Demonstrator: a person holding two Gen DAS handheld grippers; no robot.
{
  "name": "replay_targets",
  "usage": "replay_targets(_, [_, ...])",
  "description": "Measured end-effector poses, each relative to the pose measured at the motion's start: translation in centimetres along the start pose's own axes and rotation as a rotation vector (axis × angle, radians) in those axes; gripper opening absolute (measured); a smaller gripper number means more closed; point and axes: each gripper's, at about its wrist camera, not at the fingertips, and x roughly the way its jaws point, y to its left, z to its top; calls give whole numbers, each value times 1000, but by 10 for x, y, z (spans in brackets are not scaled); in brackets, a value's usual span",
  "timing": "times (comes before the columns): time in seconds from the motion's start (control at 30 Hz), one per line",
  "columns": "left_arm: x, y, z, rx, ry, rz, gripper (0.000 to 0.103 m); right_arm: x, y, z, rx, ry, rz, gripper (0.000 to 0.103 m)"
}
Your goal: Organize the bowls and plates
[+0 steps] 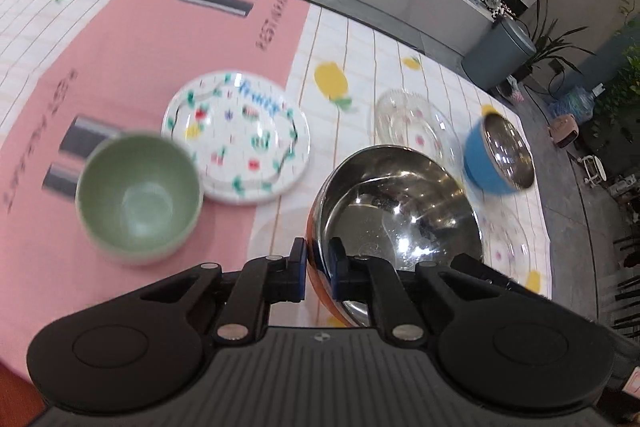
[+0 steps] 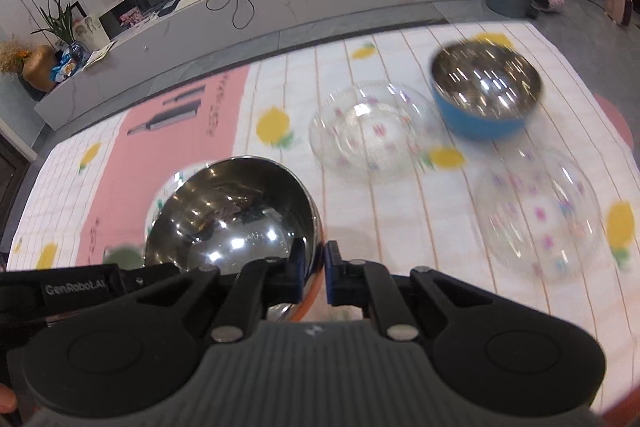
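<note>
Both grippers are clamped on the same bowl here: the left gripper has its blue pads nearly closed over the near rim of the orange steel bowl, one pad inside and one outside, and the right gripper pinches the rim at the other side the same way. The bowl is held tilted above the lemon-print tablecloth. Just past it to the left sits a green bowl on the pink mat, then the white fruit-pattern plate. Further out are two clear glass plates and a blue steel bowl, all pretty blurry.
</note>
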Motion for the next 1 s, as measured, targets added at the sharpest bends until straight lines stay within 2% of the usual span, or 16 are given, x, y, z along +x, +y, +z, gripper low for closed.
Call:
replay_targets(0.17, [-14, -4, -33, 20, 15, 8, 12, -26, -13, -42, -21, 2, 2, 7])
replay_targets(0.33, [-13, -5, -56, 0, 49, 0, 12, -35, -27, -63, 3, 48, 21, 7])
replay_targets(0.57, [-8, -2, -69, -13, 64, -10, 13, -38, -39, -74, 36, 65, 34, 7])
replay_targets(1.0, [2, 8, -74, -38, 75, -9, 13, -26, -42, -78, 59, 99, 37, 7])
